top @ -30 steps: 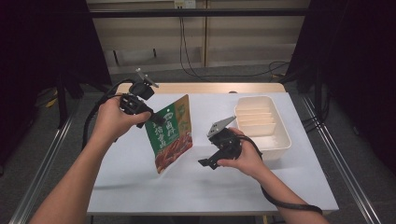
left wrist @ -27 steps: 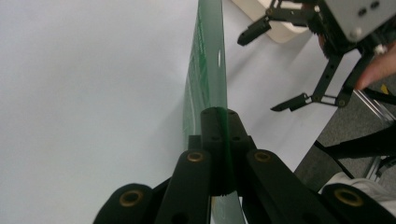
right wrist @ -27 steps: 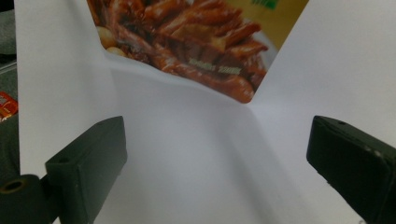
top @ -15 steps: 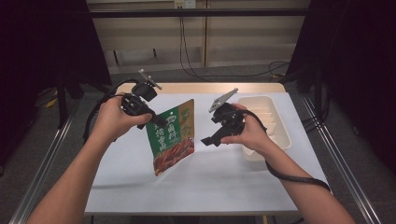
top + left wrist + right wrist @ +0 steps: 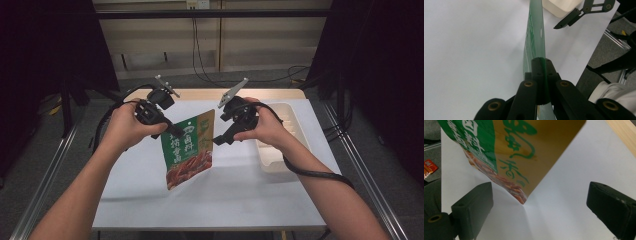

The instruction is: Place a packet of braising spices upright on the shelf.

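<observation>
Where left fingers (image 5: 539, 75) clamp — pouch (image 5: 188, 148) edge.

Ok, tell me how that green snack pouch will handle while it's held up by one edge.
The snack pouch probably stays fairly flat: it hangs straight from the left claw. It seems light, one corner pinch carrying it. Its glossy film may slip.

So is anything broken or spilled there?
Nothing looks broken or spilled. The snack pouch hangs sealed above the table, tilted, pinched at one top corner by the left gripper. The right gripper is open beside it. The white tray sits flat.
</observation>
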{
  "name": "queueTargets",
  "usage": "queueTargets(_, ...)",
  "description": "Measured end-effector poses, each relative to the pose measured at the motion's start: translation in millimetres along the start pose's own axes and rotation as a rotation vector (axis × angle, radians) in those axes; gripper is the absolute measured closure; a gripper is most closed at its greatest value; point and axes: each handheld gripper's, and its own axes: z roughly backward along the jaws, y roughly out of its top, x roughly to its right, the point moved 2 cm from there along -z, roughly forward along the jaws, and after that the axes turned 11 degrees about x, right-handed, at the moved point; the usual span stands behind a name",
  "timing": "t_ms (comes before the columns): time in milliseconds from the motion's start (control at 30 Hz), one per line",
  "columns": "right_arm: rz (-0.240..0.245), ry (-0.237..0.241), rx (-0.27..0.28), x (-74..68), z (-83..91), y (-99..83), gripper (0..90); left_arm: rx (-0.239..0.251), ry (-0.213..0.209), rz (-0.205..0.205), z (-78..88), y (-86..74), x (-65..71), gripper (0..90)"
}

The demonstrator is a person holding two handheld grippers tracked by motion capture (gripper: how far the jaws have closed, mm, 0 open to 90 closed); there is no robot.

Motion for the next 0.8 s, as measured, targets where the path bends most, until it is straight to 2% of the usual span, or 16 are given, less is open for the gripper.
queueTargets(167, 0.043, 0.01, -0.018, -1.0, -1.5, 5.9, 7.7, -0.009, -0.021, -0.016, -0.5, 2.6, 0.7, 90.0)
queueTargets(233, 0.056, 0.021, -0.028, -1.3, -2.1, 9.4, 7.7, 0.006, -0.022, -0.008, -1.6, 3.7, 2.6, 90.0)
queueTargets(367, 0.069, 0.03, -0.047, -2.1, -4.8, 13.5, 8.3, 0.003, -0.029, -0.016, -3.1, 7.2, 6.0, 90.0)
queueTargets(433, 0.077, 0.028, -0.055, -2.0, -4.9, 14.8, 8.4, -0.01, -0.039, -0.039, -3.4, 9.6, 6.7, 90.0)
queueTargets(567, 0.079, 0.035, -0.056, -1.2, -4.5, 21.4, 8.3, 0.003, -0.045, -0.037, -6.2, 13.0, 9.0, 90.0)
queueTargets(700, 0.091, 0.056, -0.047, 0.5, -4.0, 26.7, 9.2, -0.01, -0.053, -0.059, -7.5, 14.9, 9.4, 90.0)
queueTargets(733, 0.091, 0.056, -0.047, 0.5, -4.0, 26.7, 9.2, -0.005, -0.058, -0.047, -8.4, 15.3, 10.4, 90.0)
queueTargets(800, 0.098, 0.057, -0.062, -0.7, -4.7, 29.4, 9.2, -0.009, -0.058, -0.06, -9.7, 16.6, 10.8, 90.0)
